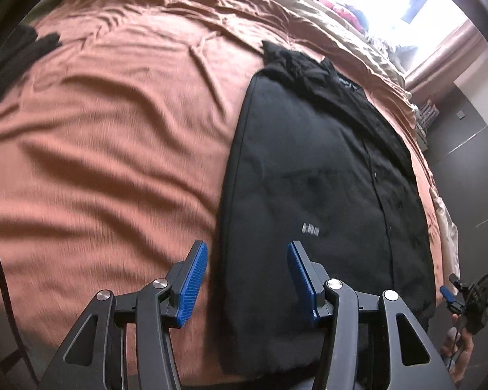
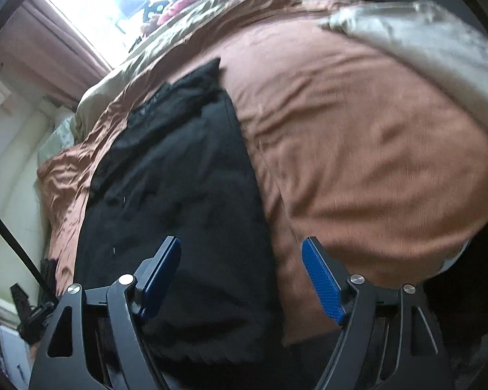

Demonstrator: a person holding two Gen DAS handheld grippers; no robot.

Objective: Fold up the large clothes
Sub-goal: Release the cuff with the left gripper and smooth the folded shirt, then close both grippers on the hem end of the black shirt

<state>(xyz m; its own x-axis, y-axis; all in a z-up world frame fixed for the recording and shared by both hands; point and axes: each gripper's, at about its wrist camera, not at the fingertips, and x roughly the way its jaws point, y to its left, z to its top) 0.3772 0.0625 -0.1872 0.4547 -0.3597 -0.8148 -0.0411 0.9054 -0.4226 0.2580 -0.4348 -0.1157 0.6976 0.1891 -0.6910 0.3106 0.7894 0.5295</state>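
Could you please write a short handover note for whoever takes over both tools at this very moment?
Left tool: open, nothing between its blue pads, hovering over the near left edge of the black garment.
Right tool: open and empty, over the garment's near right edge.
Garment: lies flat on the rust-brown bedspread as a long narrow panel, its sides apparently already folded in; the far end is rumpled.
Done: the lengthwise folds, as far as can be seen.
Left: probably fold it end to end; tidy the rumpled far end first.
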